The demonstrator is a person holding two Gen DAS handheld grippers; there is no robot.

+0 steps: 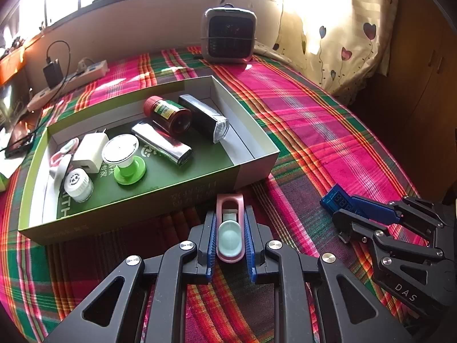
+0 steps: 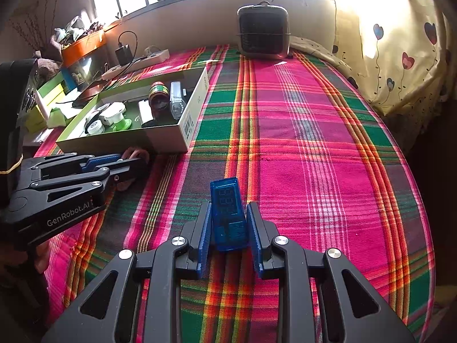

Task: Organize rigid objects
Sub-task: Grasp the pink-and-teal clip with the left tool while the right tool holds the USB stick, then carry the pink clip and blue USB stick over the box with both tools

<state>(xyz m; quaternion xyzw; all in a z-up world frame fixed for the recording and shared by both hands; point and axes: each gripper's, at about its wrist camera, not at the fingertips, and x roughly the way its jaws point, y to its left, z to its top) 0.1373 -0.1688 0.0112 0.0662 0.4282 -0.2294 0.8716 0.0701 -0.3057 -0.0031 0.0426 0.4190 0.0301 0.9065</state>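
Note:
In the left wrist view my left gripper (image 1: 230, 217) is shut on a pink clip (image 1: 230, 243) with a pale green oval pad, low over the plaid cloth just in front of the open green box (image 1: 257, 165). The box holds a red-capped brown bottle (image 1: 167, 113), a black light (image 1: 205, 120), a silver bar (image 1: 162, 143), a white charger (image 1: 88, 151), a white jar (image 1: 78, 183) and other small items. My right gripper (image 2: 228, 208) is shut on a translucent blue USB meter (image 2: 225, 197), which points forward over the cloth. The right gripper (image 1: 351, 211) sits to the right of the left one.
A grey fan heater (image 1: 228, 34) stands at the table's far edge. A power strip (image 1: 71, 80) with a black adapter lies at the back left, and a dark phone (image 1: 17, 143) lies left of the box. A heart-patterned curtain (image 2: 400, 57) hangs on the right.

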